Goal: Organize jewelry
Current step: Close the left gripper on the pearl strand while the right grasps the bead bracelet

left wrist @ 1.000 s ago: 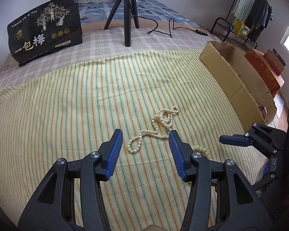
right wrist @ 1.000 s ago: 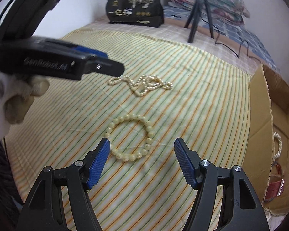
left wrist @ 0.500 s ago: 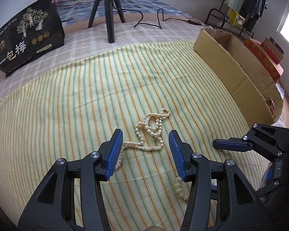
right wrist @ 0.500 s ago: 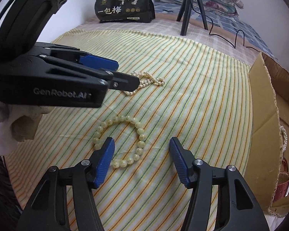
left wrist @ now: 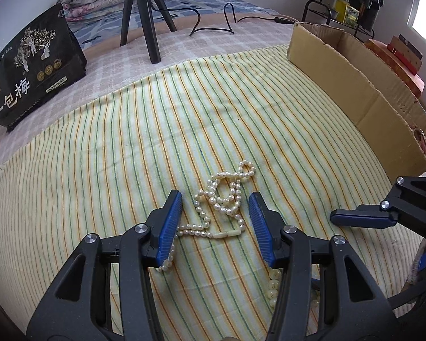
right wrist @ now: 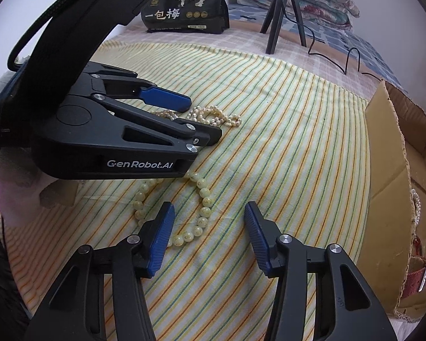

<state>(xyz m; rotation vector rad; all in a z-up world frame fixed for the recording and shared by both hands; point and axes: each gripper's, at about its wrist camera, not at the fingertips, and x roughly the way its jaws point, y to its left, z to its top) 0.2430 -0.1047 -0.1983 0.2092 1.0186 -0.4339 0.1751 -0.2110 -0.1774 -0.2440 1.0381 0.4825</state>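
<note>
— Surface?
— Striped cloth [left wrist: 122, 147] on a bed, cardboard box [left wrist: 355, 91] at its edge.
— Left tongs?
— My left gripper [left wrist: 215, 216] gapes wide, nothing held; pearl necklace [left wrist: 224, 199] lies tangled between its fingers, well short of the box.
— Right?
— My right gripper [right wrist: 208, 231] is spread too, empty, over the bead bracelet [right wrist: 203, 199], nearer me than the necklace.

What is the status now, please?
Left gripper open, low over the pearl necklace. Right gripper open, low over the bead bracelet. Cardboard box waits at right. Nothing in the way.
</note>
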